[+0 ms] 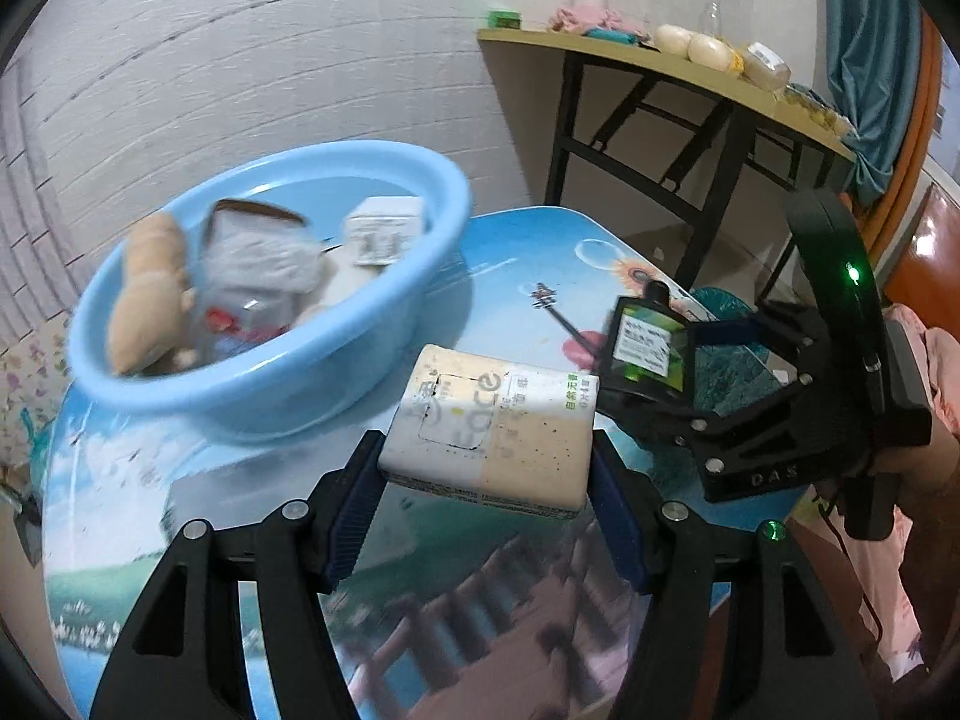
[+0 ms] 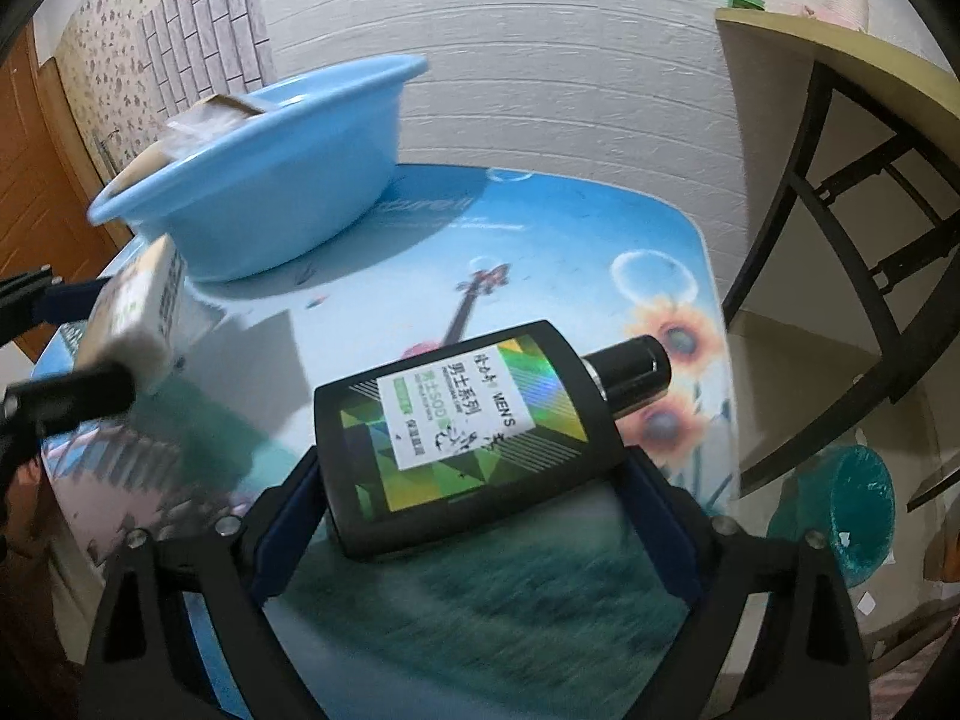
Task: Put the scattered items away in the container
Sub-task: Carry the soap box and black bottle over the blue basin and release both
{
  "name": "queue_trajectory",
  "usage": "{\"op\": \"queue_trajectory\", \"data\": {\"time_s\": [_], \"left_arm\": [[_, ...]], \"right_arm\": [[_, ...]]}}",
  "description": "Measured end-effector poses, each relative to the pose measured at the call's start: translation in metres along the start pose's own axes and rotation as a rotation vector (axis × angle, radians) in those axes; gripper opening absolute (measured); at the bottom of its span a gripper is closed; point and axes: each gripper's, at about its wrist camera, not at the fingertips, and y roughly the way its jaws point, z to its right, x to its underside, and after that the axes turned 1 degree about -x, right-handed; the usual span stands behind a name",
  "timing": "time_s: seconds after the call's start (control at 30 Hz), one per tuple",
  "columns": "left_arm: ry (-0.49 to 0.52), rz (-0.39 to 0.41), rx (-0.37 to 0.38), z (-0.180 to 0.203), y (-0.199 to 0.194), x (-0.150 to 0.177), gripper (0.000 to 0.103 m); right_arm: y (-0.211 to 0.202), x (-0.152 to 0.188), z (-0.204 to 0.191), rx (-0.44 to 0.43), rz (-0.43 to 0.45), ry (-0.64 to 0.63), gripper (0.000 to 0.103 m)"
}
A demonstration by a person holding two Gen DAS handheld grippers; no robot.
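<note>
**Two items lifted, both bound for the blue basin**

Two things are in hand at once. The tissue pack (image 1: pixel 489 429), a cream and white soft packet with printed lettering, sits clamped across its width between the blue pads of the left tool (image 1: pixel 487 483), held clear above the counter (image 1: pixel 522 276) and just in front of the basin. The black bottle (image 2: pixel 465 435), flat-sided with a green patterned label and a black cap pointing away to the right, is pinched between the pads of the right tool (image 2: pixel 471 501), also off the counter, further from the basin than the pack is.

By my reading, the step is the carry: both picks look done and the drop has yet to come. Next, each tool has to travel over the rim of the blue basin (image 1: pixel 258 384), high enough to clear it, and only then let go. The pack seems likelier to go first, being nearer; the two tools will need to keep apart over the opening.

Inside the basin already lie a tan plush toy (image 1: pixel 150 294), a clear wrapped packet (image 1: pixel 258 276) with a brown top edge, and a small white box (image 1: pixel 384 231). Blur hides their finer detail. Room remains toward the near and right side, which looks the easier place to release.
</note>
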Motion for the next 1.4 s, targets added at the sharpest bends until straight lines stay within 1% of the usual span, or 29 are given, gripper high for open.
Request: {"op": "queue_trajectory", "data": {"time_s": [0.17, 0.37, 0.5, 0.6, 0.73, 0.9, 1.1, 1.3, 1.4], "left_arm": [[-0.042, 0.016, -0.032, -0.018, -0.026, 0.021, 0.065], [-0.125, 0.005, -0.095, -0.055, -0.05, 0.059, 0.065], [-0.205, -0.002, -0.13, -0.082, -0.062, 0.083, 0.065], [-0.235, -0.003, -0.157, -0.092, -0.066, 0.095, 0.065], [-0.263, -0.016, -0.177, -0.103, -0.068, 0.106, 0.065], [-0.298, -0.05, -0.175, -0.111, -0.059, 0.113, 0.066], [-0.313, -0.064, -0.17, -0.116, -0.051, 0.115, 0.066], [-0.327, -0.075, -0.179, -0.12, -0.045, 0.115, 0.066], [-0.324, -0.071, -0.189, -0.12, -0.043, 0.114, 0.066]], "right_arm": [[-0.007, 0.007, -0.025, -0.018, 0.012, 0.026, 0.094], [-0.016, 0.011, -0.06, -0.015, 0.035, -0.017, 0.093], [-0.016, 0.015, -0.077, -0.021, 0.016, -0.052, 0.093], [-0.017, 0.02, -0.086, -0.016, -0.004, -0.058, 0.093], [-0.017, 0.023, -0.092, 0.006, -0.039, -0.034, 0.093], [-0.017, 0.026, -0.099, 0.035, -0.053, -0.021, 0.093], [-0.013, 0.025, -0.096, 0.031, -0.055, 0.019, 0.094], [-0.007, 0.022, -0.105, 0.072, -0.044, 0.007, 0.095], [-0.006, 0.021, -0.106, 0.075, -0.034, 0.017, 0.098]]}}
